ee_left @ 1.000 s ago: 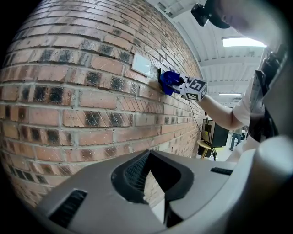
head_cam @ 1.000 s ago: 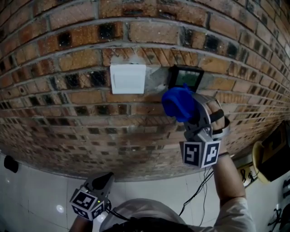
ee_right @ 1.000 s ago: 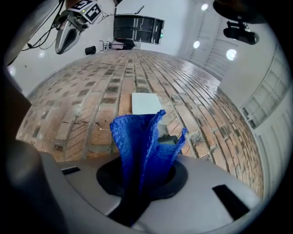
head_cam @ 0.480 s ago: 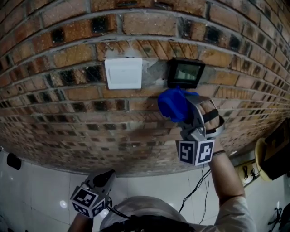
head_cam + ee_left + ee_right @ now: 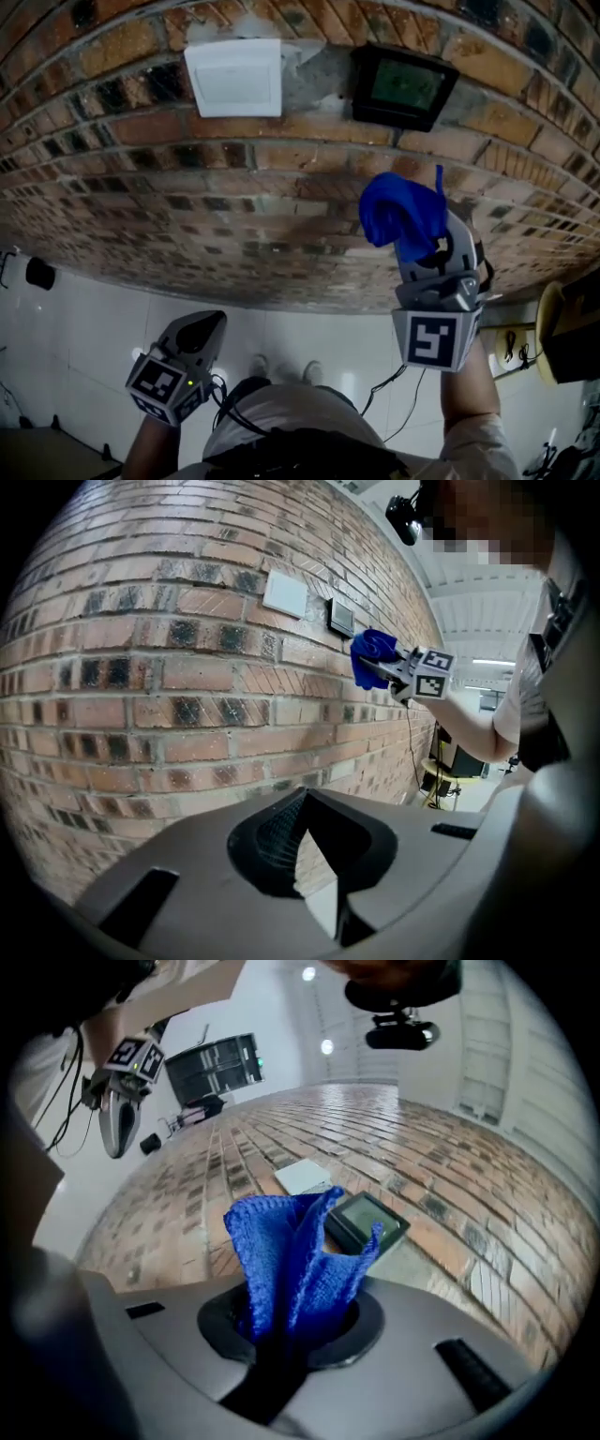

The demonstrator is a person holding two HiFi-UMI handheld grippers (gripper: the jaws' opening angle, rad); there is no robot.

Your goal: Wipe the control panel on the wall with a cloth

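The black control panel (image 5: pixel 403 86) with a greenish screen hangs on the brick wall (image 5: pixel 187 197), to the right of a white switch plate (image 5: pixel 234 77). My right gripper (image 5: pixel 424 251) is shut on a bunched blue cloth (image 5: pixel 401 217). It is held below the panel and apart from it. The right gripper view has the cloth (image 5: pixel 292 1255) rising from the jaws, partly covering the panel (image 5: pixel 367 1221). My left gripper (image 5: pixel 204 330) hangs low at the left, shut and holding nothing. From the left gripper view the panel (image 5: pixel 341 618) and the cloth (image 5: pixel 372 652) lie far along the wall.
White tiled floor (image 5: pixel 112 309) runs below the wall. A small black object (image 5: pixel 39 273) lies at the left. A yellow round thing (image 5: pixel 548 328) and black cables (image 5: pixel 394 398) sit at the right. The person's feet show near the wall's base.
My right gripper and the blue cloth have dropped from the panel's lower left corner to well below it. The head view has tilted down, showing more floor. The left gripper stays low.
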